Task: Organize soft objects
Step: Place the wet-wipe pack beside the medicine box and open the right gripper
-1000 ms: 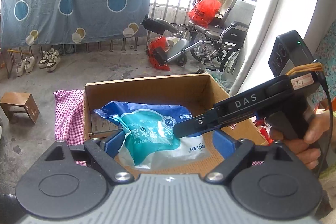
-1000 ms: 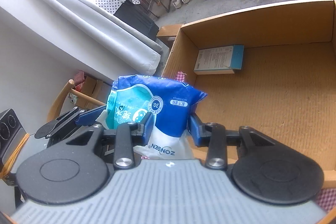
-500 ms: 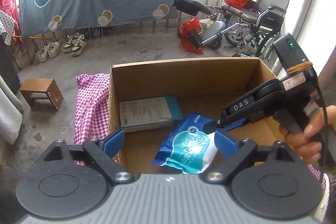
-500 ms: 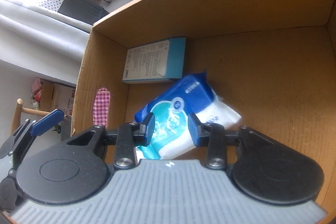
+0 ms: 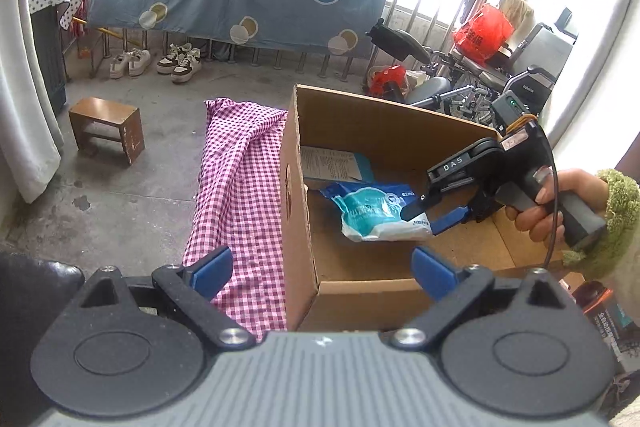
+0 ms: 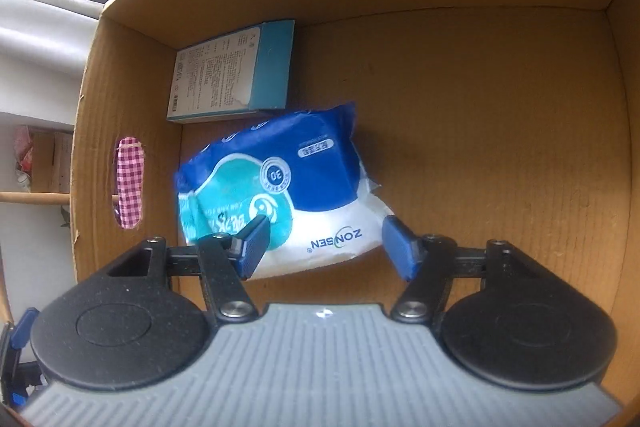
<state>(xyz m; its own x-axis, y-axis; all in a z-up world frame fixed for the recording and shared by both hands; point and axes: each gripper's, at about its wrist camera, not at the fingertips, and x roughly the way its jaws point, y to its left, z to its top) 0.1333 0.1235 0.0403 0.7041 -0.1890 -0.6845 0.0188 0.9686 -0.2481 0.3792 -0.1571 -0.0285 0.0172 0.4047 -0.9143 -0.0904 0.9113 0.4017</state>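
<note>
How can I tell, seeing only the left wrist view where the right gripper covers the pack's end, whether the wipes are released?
Observer: The right gripper is open. Its jaws have just been opening and do not squeeze the wet wipes pack.
Operator: Is the pack resting or hanging?
Observer: It lies on the floor of the cardboard box, beside the left wall.
Operator: Which face is up?
Observer: The printed front, with the ZONSEN name and a round 30 badge.
</note>
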